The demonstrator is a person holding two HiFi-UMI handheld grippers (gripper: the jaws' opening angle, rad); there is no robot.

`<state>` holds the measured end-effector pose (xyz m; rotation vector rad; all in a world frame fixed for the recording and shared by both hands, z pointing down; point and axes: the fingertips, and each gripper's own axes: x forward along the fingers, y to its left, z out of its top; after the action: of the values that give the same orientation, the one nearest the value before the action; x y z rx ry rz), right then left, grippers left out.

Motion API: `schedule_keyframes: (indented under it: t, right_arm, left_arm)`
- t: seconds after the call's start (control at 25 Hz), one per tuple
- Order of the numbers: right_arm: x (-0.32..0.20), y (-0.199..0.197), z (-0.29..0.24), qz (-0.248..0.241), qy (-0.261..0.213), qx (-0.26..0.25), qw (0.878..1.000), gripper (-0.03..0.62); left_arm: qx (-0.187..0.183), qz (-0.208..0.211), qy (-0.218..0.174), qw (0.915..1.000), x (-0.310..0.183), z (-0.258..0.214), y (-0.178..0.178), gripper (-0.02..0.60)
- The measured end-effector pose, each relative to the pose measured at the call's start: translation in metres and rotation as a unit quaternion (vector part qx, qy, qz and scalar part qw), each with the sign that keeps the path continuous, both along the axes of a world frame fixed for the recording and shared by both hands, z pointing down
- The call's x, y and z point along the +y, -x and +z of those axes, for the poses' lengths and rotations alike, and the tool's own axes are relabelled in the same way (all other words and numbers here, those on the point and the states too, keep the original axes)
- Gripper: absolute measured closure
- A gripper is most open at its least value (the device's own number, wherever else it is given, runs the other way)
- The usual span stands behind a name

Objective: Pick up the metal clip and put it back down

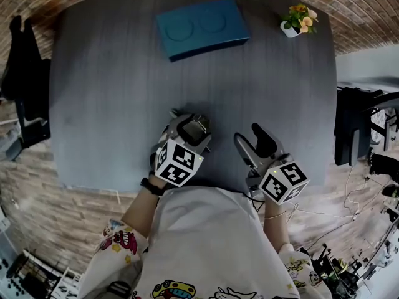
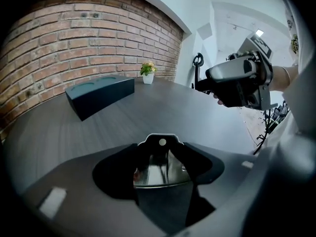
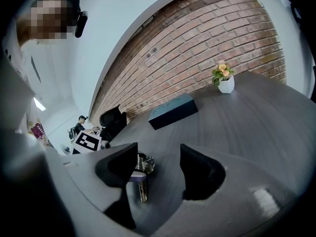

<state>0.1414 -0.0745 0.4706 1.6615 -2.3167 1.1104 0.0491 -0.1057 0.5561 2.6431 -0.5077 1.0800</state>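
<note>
Head view: near the front edge of the dark grey bench (image 1: 112,104), the left gripper (image 1: 190,122) has the shiny metal clip (image 1: 196,126) between its 2 jaws. The right gripper (image 1: 249,136) hovers just to the right. A teal rectangular box (image 1: 202,27) lies far back.

Left gripper view: both pads meet the clip's sides, gripping it.

Right gripper view: jaws apart and empty, with the clip low on the bench to their left.
</note>
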Motion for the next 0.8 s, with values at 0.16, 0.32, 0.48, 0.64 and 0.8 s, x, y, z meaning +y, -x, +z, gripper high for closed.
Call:
schedule_keyframes:
  t: [0.16, 0.32, 0.48, 0.64, 0.8]
  right_arm:
    - [0.001, 0.002, -0.006, -0.002, -0.012, -0.001, 1.0, 0.329]
    - [0.002, 0.002, -0.015, -0.004, -0.028, -0.002, 1.0, 0.329]
    - [0.006, 0.002, -0.022, -0.009, -0.045, -0.002, 0.999, 0.329]
    - [0.01, 0.006, -0.032, -0.017, -0.064, -0.001, 0.998, 0.342]
    - [0.017, 0.012, -0.043, -0.026, -0.081, 0.002, 0.996, 0.35]
  left_arm:
    - [0.009, -0.011, -0.011, 0.9998, 0.0, -0.01, 0.004, 0.275]
    - [0.015, -0.022, -0.027, 0.9993, 0.001, -0.024, 0.008, 0.275]
    - [0.025, -0.035, -0.044, 0.9981, 0.001, -0.04, 0.011, 0.276]
    - [0.037, -0.05, -0.064, 0.996, 0.005, -0.059, 0.017, 0.276]
    - [0.058, -0.063, -0.08, 0.9931, 0.014, -0.077, 0.022, 0.276]
